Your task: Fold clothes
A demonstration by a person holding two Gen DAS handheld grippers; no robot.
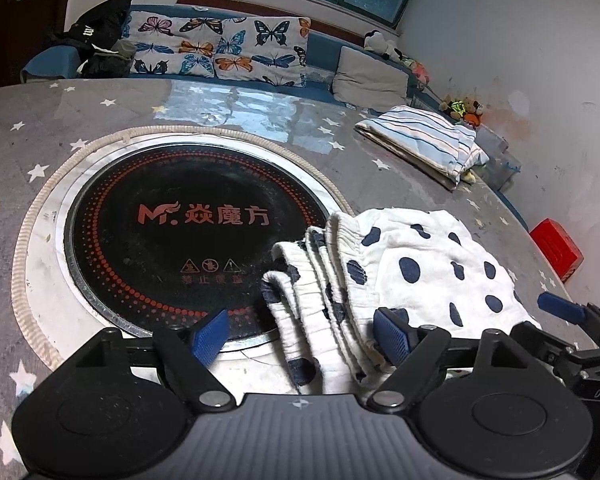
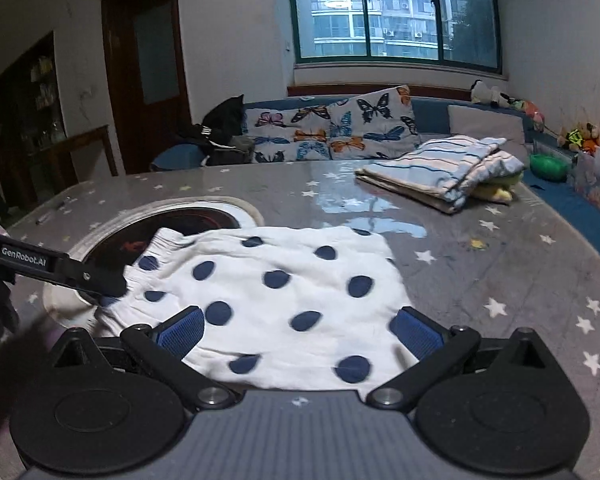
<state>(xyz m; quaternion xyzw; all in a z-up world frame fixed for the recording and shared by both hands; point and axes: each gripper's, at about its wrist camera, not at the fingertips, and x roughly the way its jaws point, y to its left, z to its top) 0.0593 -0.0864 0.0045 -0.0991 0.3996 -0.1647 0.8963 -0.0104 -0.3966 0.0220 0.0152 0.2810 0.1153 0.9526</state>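
Left wrist view: left gripper [image 1: 302, 334] sits low over the table [image 1: 260, 112], fingers spread wide, approx full span. Blue pads [image 1: 209, 335] are apart, nothing pinched between them. Polka-dot garment [image 1: 404, 264], white w/ navy dots, lies on the table just ahead; its bunched ribbed waistband [image 1: 320, 280] falls in the gap between the fingers and overlaps the edge of the round black cooktop [image 1: 196, 232] set into the table. Right-hand pad sits against or just over the cloth; can't tell if it touches. Right gripper [image 1: 580, 320] shows at the far right edge, one blue fingertip at the garment's right side; contact unclear. Folded striped cloth [image 1: 424, 140] lies well apart near the table's far right edge. Red box [image 1: 556, 248] sits beyond the table rim.

Right wrist view: right gripper [image 2: 300, 334] is also spread wide, pads [image 2: 182, 330] well apart, holding nothing. Garment [image 2: 284, 292] lies mostly flat btwn and ahead of the fingers, near edge reaching under the gripper body. Left gripper [image 2: 100, 284] comes in from the left, tip at the waistband [image 2: 160, 252] by the cooktop [image 2: 172, 224]; can't tell its opening from here. Striped cloth [image 2: 440, 168] rests far right on the table [image 2: 500, 272], sofa w/ butterfly cushions [image 2: 332, 128] behind.
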